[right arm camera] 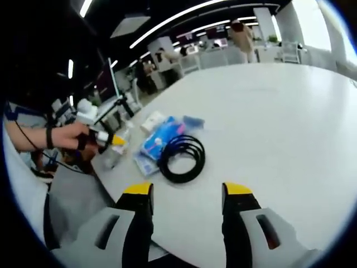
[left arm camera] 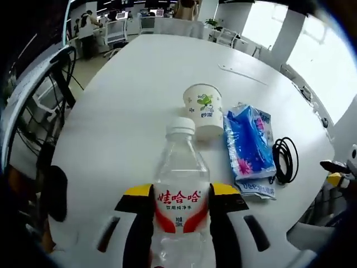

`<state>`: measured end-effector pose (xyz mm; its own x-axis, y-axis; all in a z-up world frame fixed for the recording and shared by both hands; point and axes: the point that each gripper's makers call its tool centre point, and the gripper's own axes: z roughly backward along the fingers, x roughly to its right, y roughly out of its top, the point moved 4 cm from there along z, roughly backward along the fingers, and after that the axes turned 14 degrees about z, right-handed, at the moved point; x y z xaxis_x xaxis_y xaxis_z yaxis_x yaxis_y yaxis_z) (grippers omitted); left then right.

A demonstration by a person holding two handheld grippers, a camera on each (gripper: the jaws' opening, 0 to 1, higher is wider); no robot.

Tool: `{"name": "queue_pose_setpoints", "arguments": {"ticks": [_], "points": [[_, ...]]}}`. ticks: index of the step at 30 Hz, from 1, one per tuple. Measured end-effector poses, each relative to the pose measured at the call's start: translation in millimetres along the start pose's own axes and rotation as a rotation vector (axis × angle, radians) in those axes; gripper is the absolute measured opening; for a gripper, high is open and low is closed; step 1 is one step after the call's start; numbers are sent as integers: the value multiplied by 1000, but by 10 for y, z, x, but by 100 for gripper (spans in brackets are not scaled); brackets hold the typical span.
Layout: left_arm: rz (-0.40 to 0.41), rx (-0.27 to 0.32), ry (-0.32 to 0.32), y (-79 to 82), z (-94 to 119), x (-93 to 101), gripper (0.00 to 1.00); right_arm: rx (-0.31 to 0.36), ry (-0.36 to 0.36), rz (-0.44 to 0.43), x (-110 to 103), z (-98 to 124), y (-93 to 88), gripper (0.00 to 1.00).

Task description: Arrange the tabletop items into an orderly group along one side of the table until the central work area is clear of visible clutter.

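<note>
The left gripper (left arm camera: 181, 215), black with yellow tips, clamps a clear plastic water bottle (left arm camera: 181, 190) with a white cap and red label. Beyond it on the white table (left arm camera: 139, 95) stands a white paper cup (left arm camera: 203, 110) with a green leaf print, touching a blue tissue pack (left arm camera: 248, 146). A coiled black cable (left arm camera: 285, 160) lies just beside the pack.

Clear plastic water bottle with white cap (left arm camera: 181, 190) has its base cut off by the left gripper view's bottom edge, blue-patterned tissue pack (left arm camera: 248, 146) hides part of the coiled black cable (left arm camera: 286, 159), and in the right gripper view the bottle and white paper cup (right arm camera: 152, 120) blur.
</note>
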<state>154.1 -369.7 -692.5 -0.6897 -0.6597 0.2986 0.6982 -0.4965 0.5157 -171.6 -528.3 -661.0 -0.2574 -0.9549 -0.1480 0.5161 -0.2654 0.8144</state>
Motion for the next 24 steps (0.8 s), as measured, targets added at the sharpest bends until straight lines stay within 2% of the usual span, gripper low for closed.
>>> {"name": "queue_pose_setpoints", "arguments": {"ticks": [7,11,13,18,24], "points": [[-6,64,-14,19,211,41,37,-3,14,4,-43,-36,21,47],[-37,89,-9,34,299,24,37,1,16,6,-53,-46,34,47],[-57,97,0,51,325,7,37,1,19,7,-61,-53,34,47],[-26,118,-7,89,358,-76,37,-8,30,12,-86,-69,11,47],[-39,149,-7,86,425,-67,37,-4,27,10,-88,-58,4,46]]}}
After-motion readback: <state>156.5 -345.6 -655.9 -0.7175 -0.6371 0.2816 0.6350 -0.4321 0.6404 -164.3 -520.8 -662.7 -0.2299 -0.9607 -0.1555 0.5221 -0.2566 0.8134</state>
